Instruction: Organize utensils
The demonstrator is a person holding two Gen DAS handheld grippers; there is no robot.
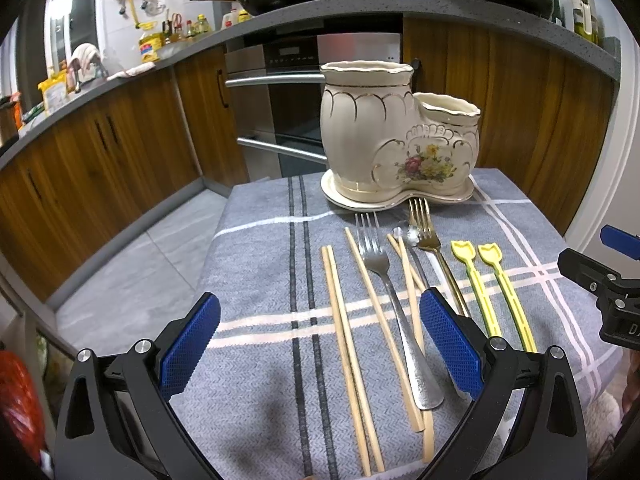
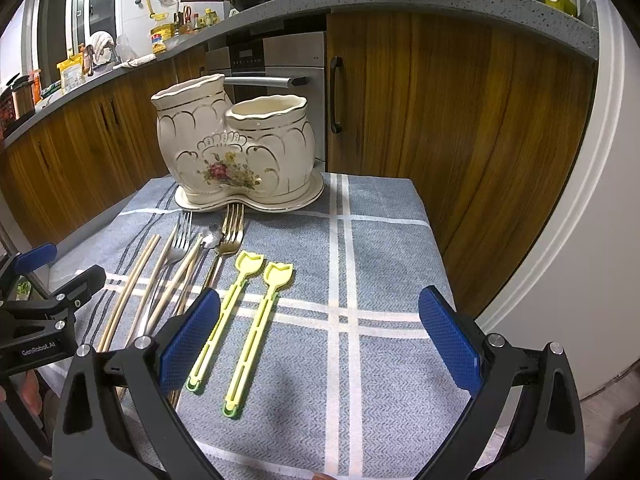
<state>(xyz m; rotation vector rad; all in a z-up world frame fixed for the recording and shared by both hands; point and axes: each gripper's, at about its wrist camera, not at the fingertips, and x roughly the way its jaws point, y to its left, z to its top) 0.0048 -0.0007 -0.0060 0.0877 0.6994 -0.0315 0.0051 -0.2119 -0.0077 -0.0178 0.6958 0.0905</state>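
A cream two-pot ceramic utensil holder [image 1: 396, 136] [image 2: 236, 148] with a flower motif stands at the table's far side, both pots empty. In front lie wooden chopsticks [image 1: 344, 344] [image 2: 128, 288], a silver fork [image 1: 384, 280] [image 2: 178, 244], a gold fork [image 1: 430, 236] [image 2: 230, 236], a small spoon [image 1: 408, 236] and two yellow plastic picks [image 1: 496, 296] [image 2: 248, 320]. My left gripper [image 1: 320, 344] is open above the chopsticks and silver fork. My right gripper [image 2: 320, 336] is open, empty, above the cloth right of the picks.
The table wears a grey checked cloth [image 1: 256, 280] [image 2: 384, 264]. Wooden cabinets [image 2: 460, 120] and an oven [image 1: 288, 92] stand behind it. A white rounded wall or appliance [image 2: 580, 240] is close on the right. The floor [image 1: 132, 276] drops off on the left.
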